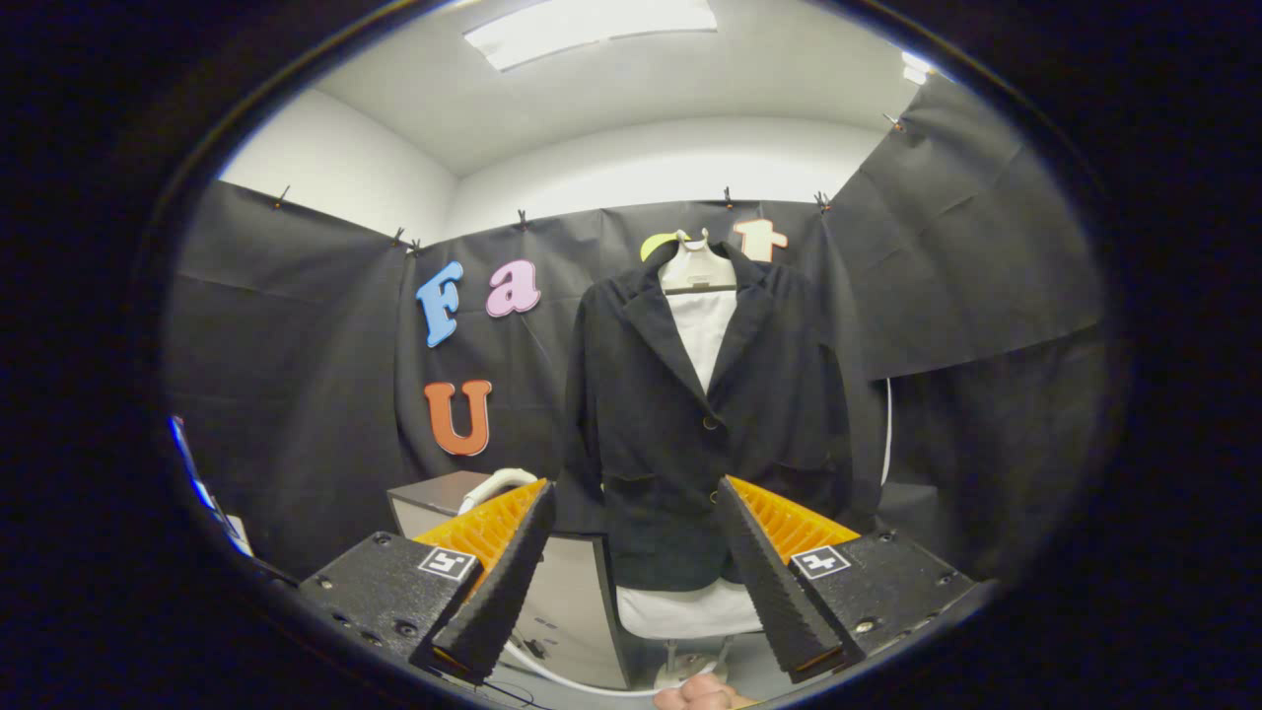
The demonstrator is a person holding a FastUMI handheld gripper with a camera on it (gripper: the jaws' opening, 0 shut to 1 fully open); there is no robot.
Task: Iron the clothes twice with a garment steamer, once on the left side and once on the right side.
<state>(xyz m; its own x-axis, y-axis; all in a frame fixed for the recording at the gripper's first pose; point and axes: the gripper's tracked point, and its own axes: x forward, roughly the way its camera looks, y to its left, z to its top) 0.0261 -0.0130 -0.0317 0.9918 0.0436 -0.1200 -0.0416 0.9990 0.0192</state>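
A black jacket hangs buttoned on a white hanger form straight ahead, against the black booth wall, with a white panel showing at its collar and below its hem. My gripper is open, with nothing between its fingers, and the jacket's lower half shows beyond them at a distance. The white handle of the garment steamer peeks up behind the left finger, on top of a small cabinet. A white hose curves along the floor below the fingers.
The cabinet stands to the left of the jacket, its light side panel facing me. The hanger form's stand base rests on the floor under the jacket. A person's hand shows just under the gripper.
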